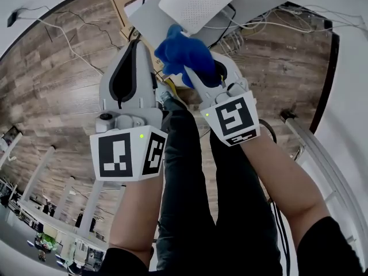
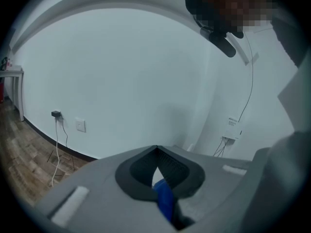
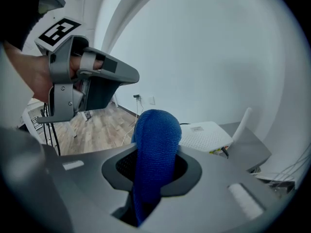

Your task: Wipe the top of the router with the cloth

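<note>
The white router (image 1: pixel 198 2) lies on a grey tabletop (image 1: pixel 146 19) ahead of me, and in the right gripper view the router (image 3: pixel 204 135) shows just beyond the cloth. My right gripper (image 1: pixel 192 68) is shut on the blue knitted cloth (image 1: pixel 181 52), which bulges out above the jaws (image 3: pixel 154 144) a little short of the router. My left gripper (image 1: pixel 137 43) stands beside it on the left, pointing at the wall, jaws meeting at their tip (image 2: pixel 156 152). A sliver of blue (image 2: pixel 165 200) shows in the gap lower down. It appears again as the left gripper (image 3: pixel 92 81).
Dark-trousered legs (image 1: pixel 184 183) stand on the wooden floor (image 1: pixel 52 85). A cardboard box (image 1: pixel 122 7) sits left of the table. Cables (image 1: pixel 270 19) run off its right side. A wall socket (image 2: pixel 80 125) with a plugged cord and a small white box (image 2: pixel 233 128) are on the wall.
</note>
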Demonstrator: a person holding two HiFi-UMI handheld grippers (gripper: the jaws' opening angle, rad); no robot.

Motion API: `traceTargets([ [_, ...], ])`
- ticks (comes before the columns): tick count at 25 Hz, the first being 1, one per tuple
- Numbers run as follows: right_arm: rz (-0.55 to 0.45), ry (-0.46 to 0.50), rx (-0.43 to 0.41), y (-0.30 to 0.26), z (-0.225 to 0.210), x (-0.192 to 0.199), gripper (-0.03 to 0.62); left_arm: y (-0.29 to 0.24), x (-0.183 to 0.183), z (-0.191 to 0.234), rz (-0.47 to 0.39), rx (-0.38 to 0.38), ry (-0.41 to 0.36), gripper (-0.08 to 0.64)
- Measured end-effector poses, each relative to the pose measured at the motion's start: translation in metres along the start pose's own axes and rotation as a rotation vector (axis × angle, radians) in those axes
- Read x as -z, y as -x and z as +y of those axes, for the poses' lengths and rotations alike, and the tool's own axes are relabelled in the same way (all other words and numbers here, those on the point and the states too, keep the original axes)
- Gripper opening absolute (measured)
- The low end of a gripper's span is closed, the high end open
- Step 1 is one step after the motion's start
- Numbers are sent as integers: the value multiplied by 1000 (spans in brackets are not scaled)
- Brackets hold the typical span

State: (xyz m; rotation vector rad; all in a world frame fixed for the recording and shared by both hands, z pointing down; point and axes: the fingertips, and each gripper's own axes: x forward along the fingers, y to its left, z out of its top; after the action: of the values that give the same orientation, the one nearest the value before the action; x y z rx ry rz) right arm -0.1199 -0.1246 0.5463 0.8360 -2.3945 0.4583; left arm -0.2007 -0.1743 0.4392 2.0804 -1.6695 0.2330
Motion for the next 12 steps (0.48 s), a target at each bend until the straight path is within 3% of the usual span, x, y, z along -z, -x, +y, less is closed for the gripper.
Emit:
traceTargets([
  [12, -98, 17, 17, 54, -25, -68, 106, -3, -74, -44, -49, 5, -63, 0],
])
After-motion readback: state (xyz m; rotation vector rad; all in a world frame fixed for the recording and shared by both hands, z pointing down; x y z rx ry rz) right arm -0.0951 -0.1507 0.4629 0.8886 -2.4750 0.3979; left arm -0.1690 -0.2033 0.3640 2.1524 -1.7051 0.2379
